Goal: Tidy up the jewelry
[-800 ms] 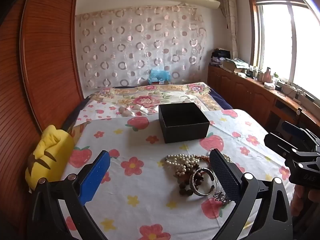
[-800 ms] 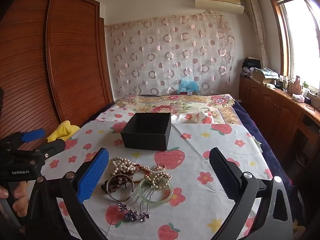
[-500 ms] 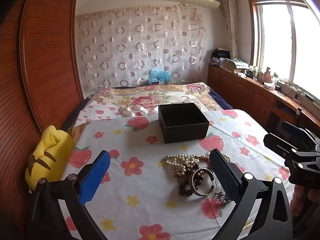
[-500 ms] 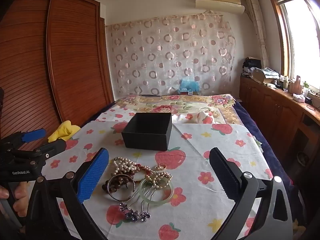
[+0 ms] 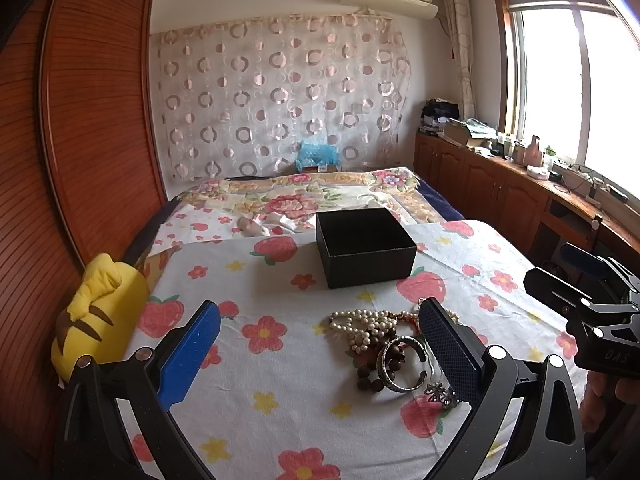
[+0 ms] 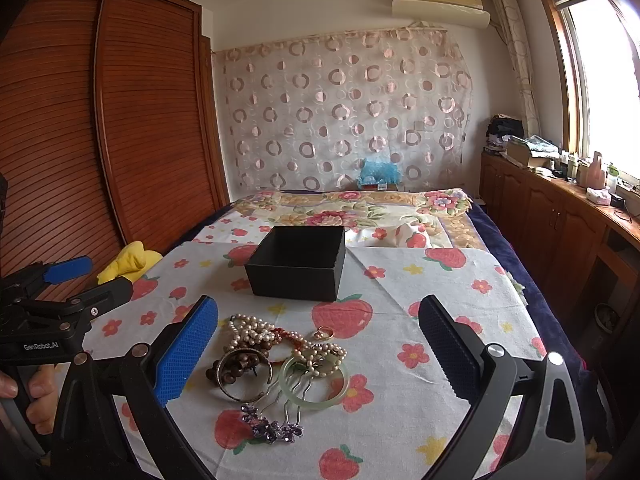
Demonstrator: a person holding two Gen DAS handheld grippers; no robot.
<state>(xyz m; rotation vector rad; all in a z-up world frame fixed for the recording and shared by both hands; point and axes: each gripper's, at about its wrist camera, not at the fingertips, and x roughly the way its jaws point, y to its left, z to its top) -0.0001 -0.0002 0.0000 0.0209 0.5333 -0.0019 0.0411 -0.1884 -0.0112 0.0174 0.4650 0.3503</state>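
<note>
A heap of jewelry [image 6: 276, 354] lies on the strawberry-print cloth [image 6: 400, 320]: pearl strands [image 6: 252, 330], a dark bead bracelet, a silver cuff [image 5: 402, 366], a pale green bangle [image 6: 314, 384], a gold ring [image 6: 324, 333] and a purple flower hair comb [image 6: 272, 426]. Behind it stands an open black box [image 5: 366, 246], seen empty from here. My left gripper [image 5: 320, 346] is open above the cloth, the heap by its right finger. My right gripper [image 6: 318, 348] is open, with the heap low between its fingers, untouched.
A yellow plush toy [image 5: 94, 318] sits at the cloth's left edge by the wooden wardrobe [image 5: 80, 120]. A floral quilt [image 6: 352, 210] covers the bed beyond the box. Wooden cabinets [image 6: 560, 216] with clutter run under the window on the right.
</note>
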